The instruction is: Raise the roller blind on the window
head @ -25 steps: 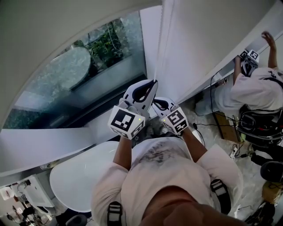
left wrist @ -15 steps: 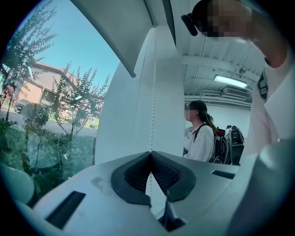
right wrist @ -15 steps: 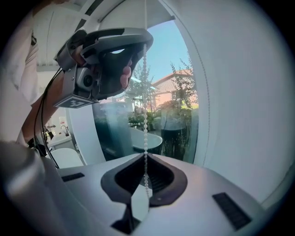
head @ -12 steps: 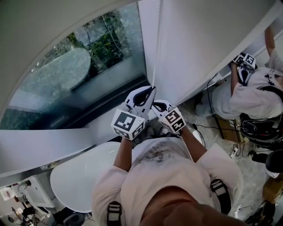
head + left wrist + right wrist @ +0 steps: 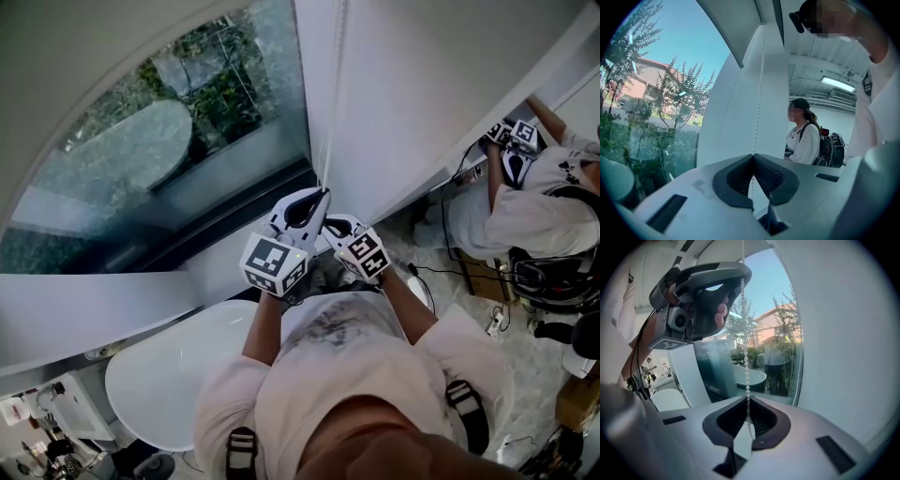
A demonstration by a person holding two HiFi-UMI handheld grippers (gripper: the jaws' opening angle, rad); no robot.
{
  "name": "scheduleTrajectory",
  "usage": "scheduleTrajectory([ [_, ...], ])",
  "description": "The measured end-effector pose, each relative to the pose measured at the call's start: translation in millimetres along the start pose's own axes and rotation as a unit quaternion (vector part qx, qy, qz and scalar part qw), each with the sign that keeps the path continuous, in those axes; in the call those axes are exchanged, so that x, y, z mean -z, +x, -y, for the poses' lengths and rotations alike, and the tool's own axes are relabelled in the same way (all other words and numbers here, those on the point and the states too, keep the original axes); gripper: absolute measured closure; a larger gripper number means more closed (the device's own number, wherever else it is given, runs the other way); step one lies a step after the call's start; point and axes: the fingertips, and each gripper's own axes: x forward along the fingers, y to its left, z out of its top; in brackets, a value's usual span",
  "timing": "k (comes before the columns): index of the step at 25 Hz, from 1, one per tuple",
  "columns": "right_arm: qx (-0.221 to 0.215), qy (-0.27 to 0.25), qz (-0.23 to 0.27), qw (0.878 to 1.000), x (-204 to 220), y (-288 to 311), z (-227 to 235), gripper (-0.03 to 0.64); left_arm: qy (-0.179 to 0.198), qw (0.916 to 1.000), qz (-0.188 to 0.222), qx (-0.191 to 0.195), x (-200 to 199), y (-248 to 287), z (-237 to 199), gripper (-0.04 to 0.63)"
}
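Observation:
The roller blind covers the upper part of the window, with glass showing below its curved edge. Its white bead chain hangs beside the window frame. My left gripper is shut on the bead chain, which runs straight up from its jaw tips. Just under it, my right gripper is also shut on the bead chain, pinched between its dark pads. The left gripper shows above in the right gripper view, chain at its tip.
A white round table stands below left of me. A white wall panel is right of the chain. Another person works with grippers at far right among cables and a black chair. A person with a backpack stands behind.
Both grippers have come down a little along the window frame with the chain held. Slightly more glass shows under the blind's edge. The person at right has lowered their grippers.

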Motion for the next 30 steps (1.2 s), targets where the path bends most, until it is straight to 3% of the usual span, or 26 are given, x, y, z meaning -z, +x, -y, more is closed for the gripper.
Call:
scheduleTrajectory([
  [6,0.008,-0.033,0.021,0.999,-5.4,-12.1,-12.2,0.546,0.003,1.0000,0.005,0.002,-6.4,-6.5,7.7,0.588],
  [11,0.025,-0.025,0.041,0.999,-9.8,-21.3,-16.0,0.543,0.002,1.0000,0.005,0.002,-2.2,-10.3,2.2,0.588],
  [13,0.029,-0.020,0.044,0.998,-18.0,-25.6,-14.9,0.501,0.001,1.0000,0.005,0.001,-1.8,-10.0,-4.0,0.588],
  [15,0.029,-0.017,0.058,0.998,-35.0,-35.6,-13.6,0.472,0.001,1.0000,0.005,-0.001,-2.7,-8.6,-7.1,0.588],
  [30,0.074,-0.032,0.177,0.981,-192.0,-124.5,-2.6,0.471,0.007,0.9999,0.011,-0.008,-3.0,-15.5,-7.6,0.588],
])
